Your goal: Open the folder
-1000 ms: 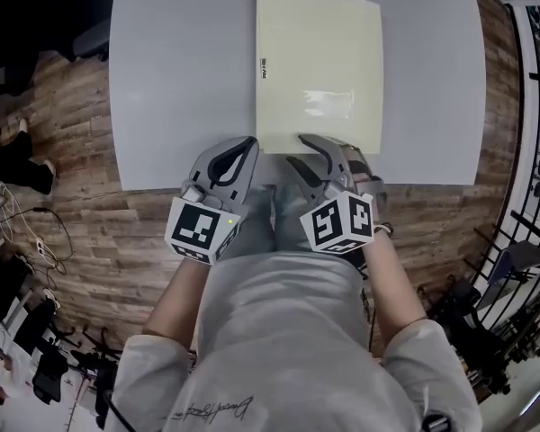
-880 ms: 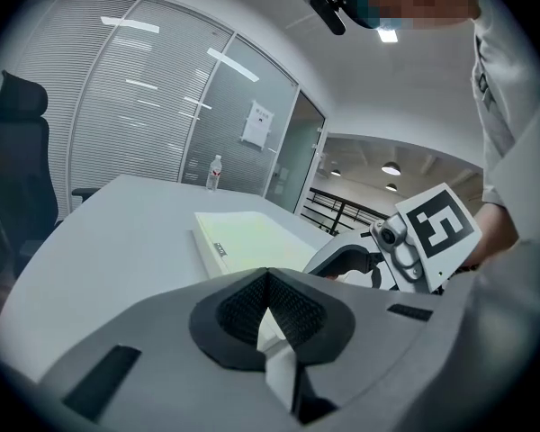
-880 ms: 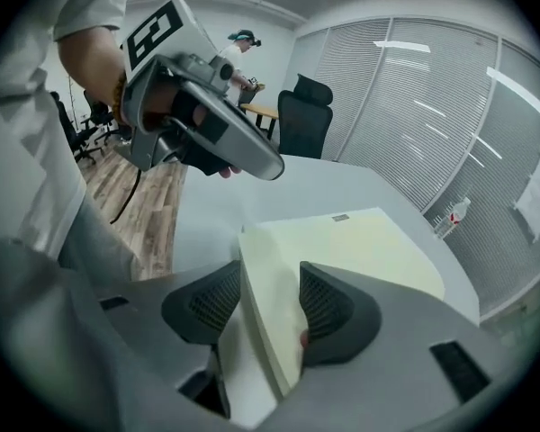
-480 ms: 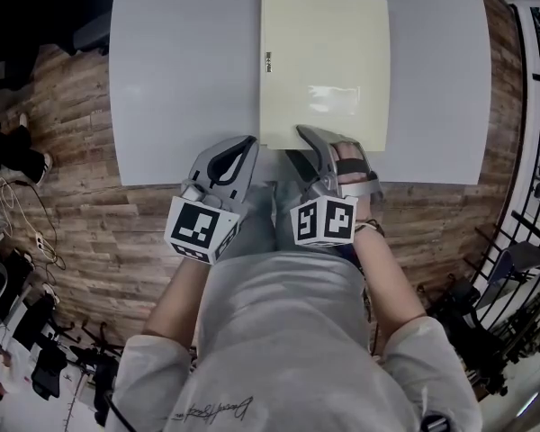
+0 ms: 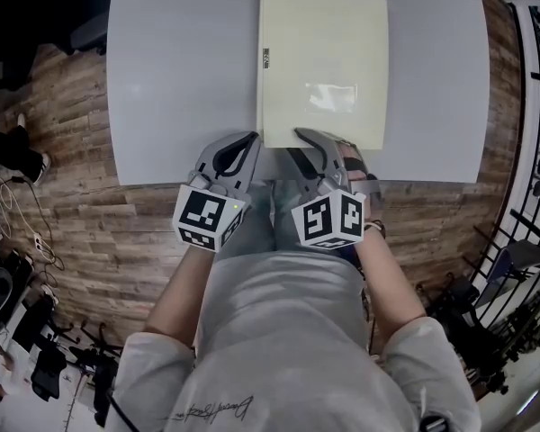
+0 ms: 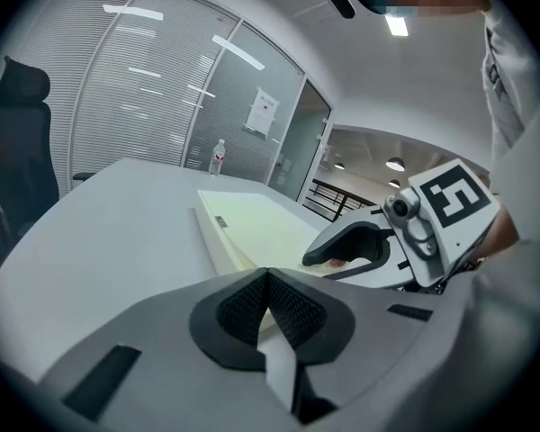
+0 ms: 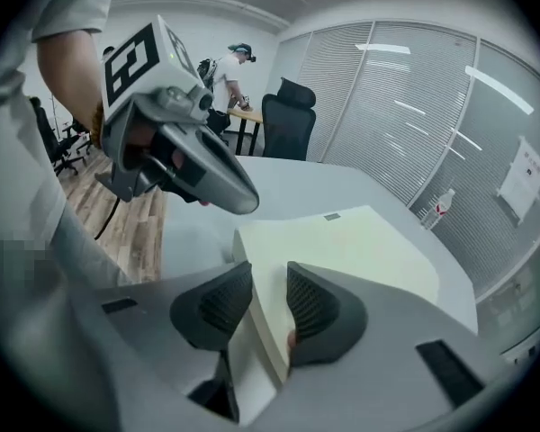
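Note:
A pale yellow folder lies shut and flat on the grey table, its spine to the left. My right gripper is at the folder's near edge. In the right gripper view the right gripper has its jaws closing, and the folder edge stands between the pads without being pinched. My left gripper hovers just left of the folder's near-left corner. It is shut with nothing in it, its pads meeting at the tips. From there the folder lies just ahead, and the right gripper is beside it.
The table's front edge runs right under both grippers, with wooden floor below it. A water bottle stands at the table's far side. An office chair and a person at a desk are beyond the table.
The right gripper's jaws have narrowed round the folder's near edge. The left gripper has sunk a little toward the table edge. The folder has not moved.

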The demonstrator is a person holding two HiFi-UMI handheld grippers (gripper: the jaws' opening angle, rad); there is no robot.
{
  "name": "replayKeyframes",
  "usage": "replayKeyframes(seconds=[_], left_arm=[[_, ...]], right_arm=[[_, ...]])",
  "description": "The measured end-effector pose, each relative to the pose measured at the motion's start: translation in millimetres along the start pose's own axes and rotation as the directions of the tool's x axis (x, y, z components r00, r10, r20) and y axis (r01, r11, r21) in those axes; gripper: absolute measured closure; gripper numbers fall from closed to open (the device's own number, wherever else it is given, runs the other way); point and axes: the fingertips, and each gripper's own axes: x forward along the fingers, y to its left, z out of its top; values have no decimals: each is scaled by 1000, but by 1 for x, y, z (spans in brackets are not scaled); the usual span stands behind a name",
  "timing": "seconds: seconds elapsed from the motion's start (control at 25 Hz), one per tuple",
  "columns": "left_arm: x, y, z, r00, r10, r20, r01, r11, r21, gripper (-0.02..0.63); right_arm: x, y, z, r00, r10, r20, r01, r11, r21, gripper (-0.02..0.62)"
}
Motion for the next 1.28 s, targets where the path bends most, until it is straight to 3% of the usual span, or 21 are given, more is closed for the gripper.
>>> replayKeyframes(seconds=[0.32,0.48,0.68,0.88,1.28], left_arm=[[18,-2,-10,999,-15,-32,17,998,65,597],[22,0,-12,1000,-17,-20,18,998,55,597],[25,2,-13,999,-1,-33,4,996,86,597],[26,1,-14,998,44,-54,-34,984,176,597],[24,9,-19,997,36,-74,-21,981,192,597]], right_arm=[[-8,-3,9,997,-65,43,64,997,35,538],[-13,-10,14,991,-101,83,95,993,71,558],[-23,-20,19,985,-130,111,117,986,119,568],[-34,-30,29,976,-167,139,147,978,148,568],[-91,-65,38,932,-301,202,246,934,257,569]])
